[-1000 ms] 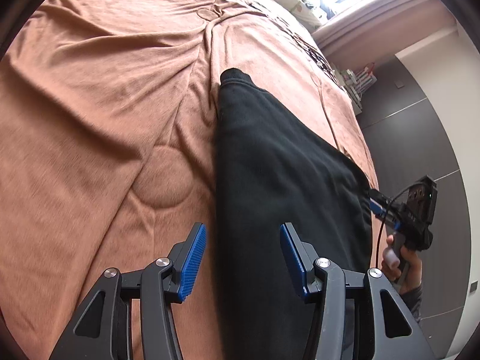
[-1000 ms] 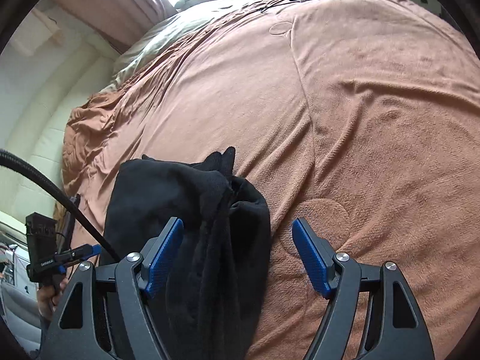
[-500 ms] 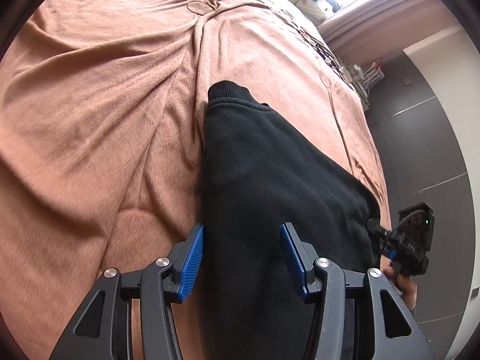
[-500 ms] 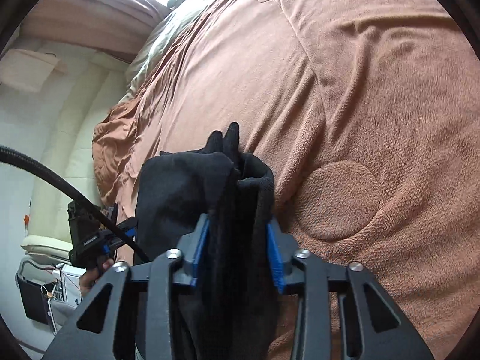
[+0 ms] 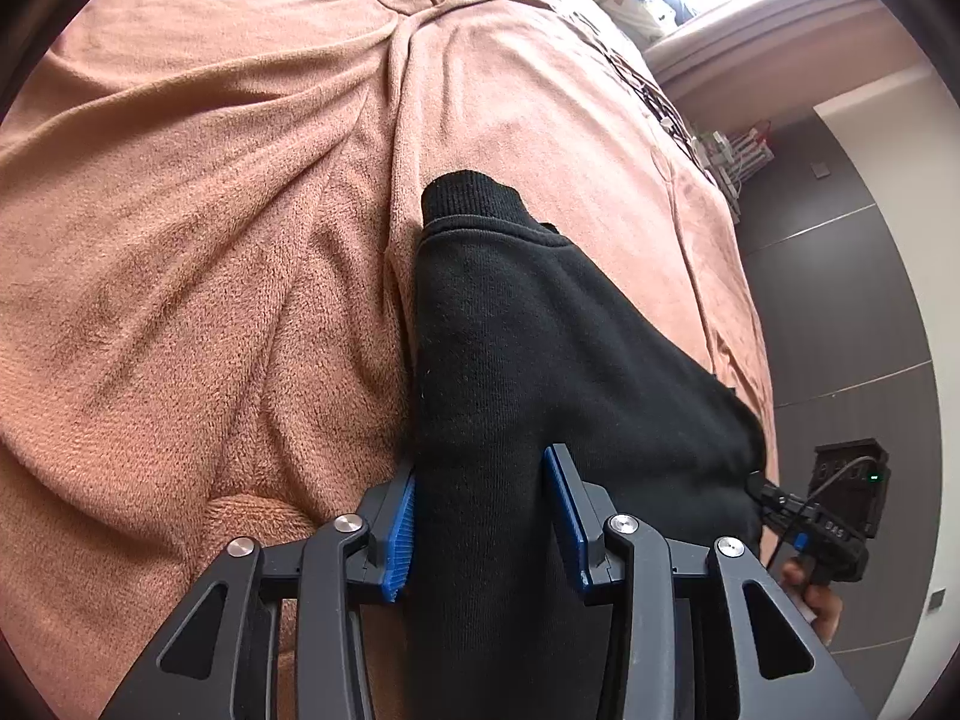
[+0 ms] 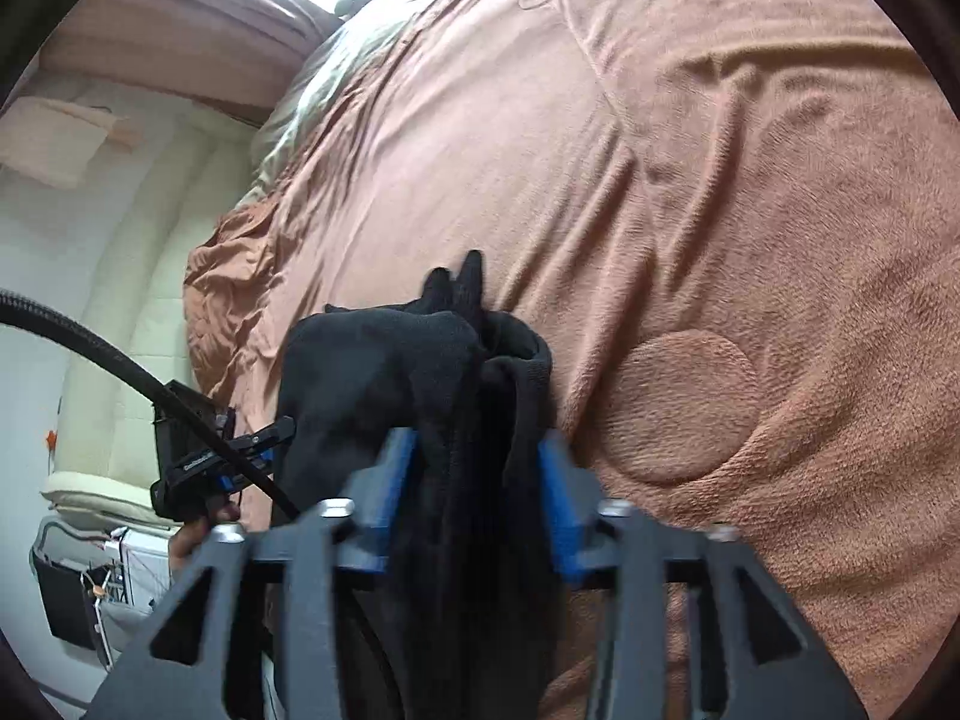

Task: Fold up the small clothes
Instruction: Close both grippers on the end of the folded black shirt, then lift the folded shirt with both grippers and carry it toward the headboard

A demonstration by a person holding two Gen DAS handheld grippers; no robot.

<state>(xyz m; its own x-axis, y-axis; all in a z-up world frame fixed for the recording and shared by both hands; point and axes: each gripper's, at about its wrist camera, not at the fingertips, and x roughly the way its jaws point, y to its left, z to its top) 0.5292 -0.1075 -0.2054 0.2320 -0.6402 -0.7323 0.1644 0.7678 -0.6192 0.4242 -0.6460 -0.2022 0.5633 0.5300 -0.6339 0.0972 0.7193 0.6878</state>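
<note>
Jaws of the left gripper (image 5: 480, 525) have just been closing and now bracket a thick band of the black garment (image 5: 528, 360), left pad touching, right pad showing a slight gap. Right gripper (image 6: 474, 501) jaws, clamped half a second ago, have just been opening; bunched cloth sits between them, grip uncertain. Judgement: right side re-gripping before a fold. Both grippers pitch downward. Garment lies on the brown blanket (image 5: 210, 240), cuff toward 12 o'clock in the left view.
</note>
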